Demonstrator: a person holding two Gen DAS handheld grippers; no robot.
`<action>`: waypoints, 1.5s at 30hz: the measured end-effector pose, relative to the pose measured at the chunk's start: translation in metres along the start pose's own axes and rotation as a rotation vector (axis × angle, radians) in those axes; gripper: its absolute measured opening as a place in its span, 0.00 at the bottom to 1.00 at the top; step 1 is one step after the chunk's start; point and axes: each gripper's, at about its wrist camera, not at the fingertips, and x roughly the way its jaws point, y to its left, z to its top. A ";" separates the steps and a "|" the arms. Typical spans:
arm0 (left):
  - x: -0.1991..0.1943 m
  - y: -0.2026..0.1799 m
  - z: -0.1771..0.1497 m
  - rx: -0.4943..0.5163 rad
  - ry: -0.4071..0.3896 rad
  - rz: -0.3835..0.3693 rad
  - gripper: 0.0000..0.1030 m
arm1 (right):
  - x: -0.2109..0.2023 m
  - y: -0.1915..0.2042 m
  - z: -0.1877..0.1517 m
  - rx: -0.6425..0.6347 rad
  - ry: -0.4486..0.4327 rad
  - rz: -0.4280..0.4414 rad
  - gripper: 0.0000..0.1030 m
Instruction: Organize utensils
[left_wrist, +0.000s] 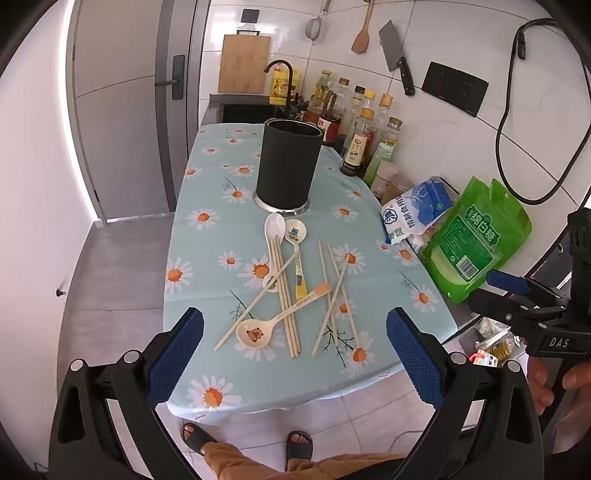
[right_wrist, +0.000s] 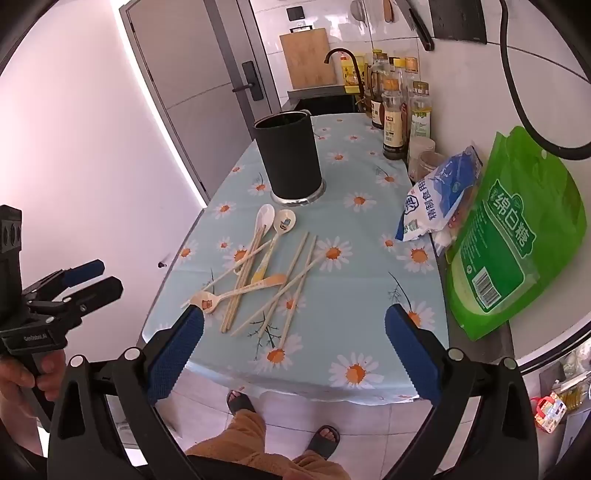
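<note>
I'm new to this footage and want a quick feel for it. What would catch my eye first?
Probably the loose heap of chopsticks and spoons crossing one another in the middle of the daisy tablecloth. Just behind the heap a tall dark holder stands upright. At the right edge a bright green bag leans beside a blue and white bag.

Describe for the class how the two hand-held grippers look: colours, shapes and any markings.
Both are black plastic frames with silver pivot bolts. The left hand-held gripper and the right hand-held gripper each end in two blue, finely textured pads. From the side, the right one carries white "DAS" lettering, and the left one a small white label too blurred to read. A bare hand grips the left one's handle.
</note>
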 end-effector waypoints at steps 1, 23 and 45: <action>0.000 0.000 0.000 0.002 0.003 0.002 0.94 | 0.000 -0.002 0.000 0.002 0.001 -0.001 0.95; 0.001 -0.006 0.001 0.024 0.015 -0.016 0.94 | 0.001 0.001 0.004 -0.010 0.012 -0.016 0.95; 0.006 -0.011 0.006 0.041 0.016 -0.019 0.94 | 0.007 0.003 0.004 0.013 0.036 -0.003 0.95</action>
